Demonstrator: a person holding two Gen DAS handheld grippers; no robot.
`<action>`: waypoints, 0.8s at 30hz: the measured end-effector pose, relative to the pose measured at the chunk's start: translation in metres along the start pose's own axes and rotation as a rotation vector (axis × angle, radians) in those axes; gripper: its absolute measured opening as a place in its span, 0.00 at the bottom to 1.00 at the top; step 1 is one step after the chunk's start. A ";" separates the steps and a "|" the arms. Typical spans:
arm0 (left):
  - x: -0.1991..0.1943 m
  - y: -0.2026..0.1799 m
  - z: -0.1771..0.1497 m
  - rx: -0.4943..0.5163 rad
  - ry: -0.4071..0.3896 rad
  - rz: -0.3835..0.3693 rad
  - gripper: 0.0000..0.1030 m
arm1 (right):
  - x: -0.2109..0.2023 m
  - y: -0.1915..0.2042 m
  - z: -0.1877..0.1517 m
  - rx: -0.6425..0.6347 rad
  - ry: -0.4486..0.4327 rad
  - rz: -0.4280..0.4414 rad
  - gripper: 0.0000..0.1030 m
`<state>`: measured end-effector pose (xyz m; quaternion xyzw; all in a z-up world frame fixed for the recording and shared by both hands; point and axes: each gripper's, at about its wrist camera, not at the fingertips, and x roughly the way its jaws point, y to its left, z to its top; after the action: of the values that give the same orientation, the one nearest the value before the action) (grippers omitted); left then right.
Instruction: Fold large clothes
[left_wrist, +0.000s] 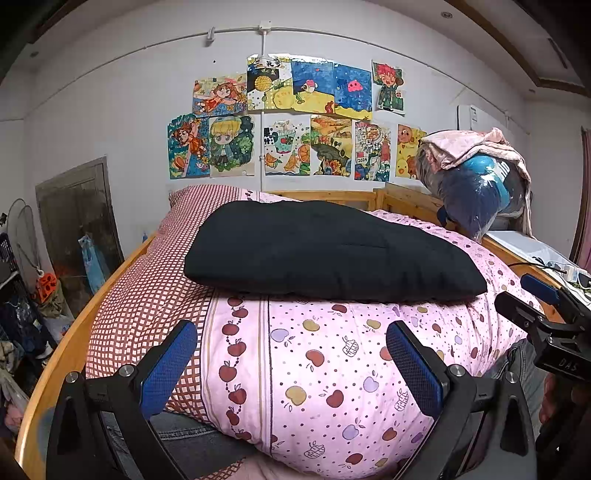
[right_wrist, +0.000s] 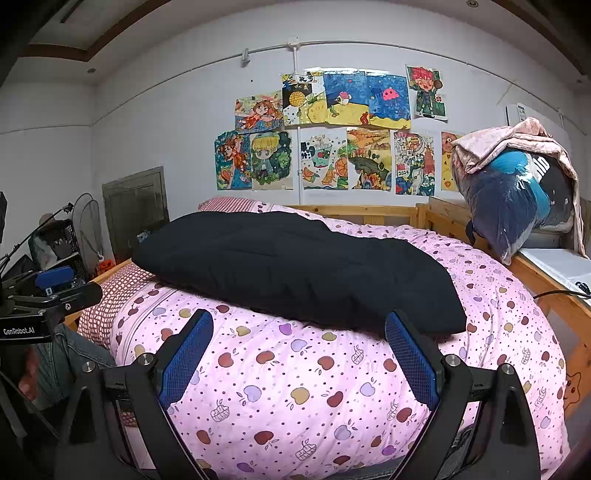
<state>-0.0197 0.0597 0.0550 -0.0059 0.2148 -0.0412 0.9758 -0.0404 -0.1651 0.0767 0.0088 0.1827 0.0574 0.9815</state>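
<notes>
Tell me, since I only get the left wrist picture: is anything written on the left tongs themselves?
Observer: Yes. The right wrist view catches the left tongs from the side, and "GenRobot.AI" is printed on their black body.
Operator: Is the right side of the bed plain wood?
Observer: Not quite. A small orange cartoon face sits on the wooden bed frame, below the pink quilt.
Operator: Are the right tongs gripping the black clothing?
Observer: No. The right tongs are open with nothing between the pads; the folded black garment lies on the quilt.
</notes>
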 end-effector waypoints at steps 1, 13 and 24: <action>0.000 0.000 0.000 0.000 0.000 0.000 1.00 | 0.000 0.000 0.000 0.000 0.000 0.000 0.89; -0.001 -0.001 0.000 0.002 -0.003 0.001 1.00 | 0.000 0.000 0.000 0.000 0.000 0.000 0.89; 0.000 -0.001 -0.001 0.002 -0.005 0.001 1.00 | -0.001 0.001 0.000 0.000 -0.002 0.000 0.89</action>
<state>-0.0204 0.0586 0.0544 -0.0050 0.2125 -0.0410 0.9763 -0.0417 -0.1645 0.0773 0.0090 0.1816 0.0575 0.9817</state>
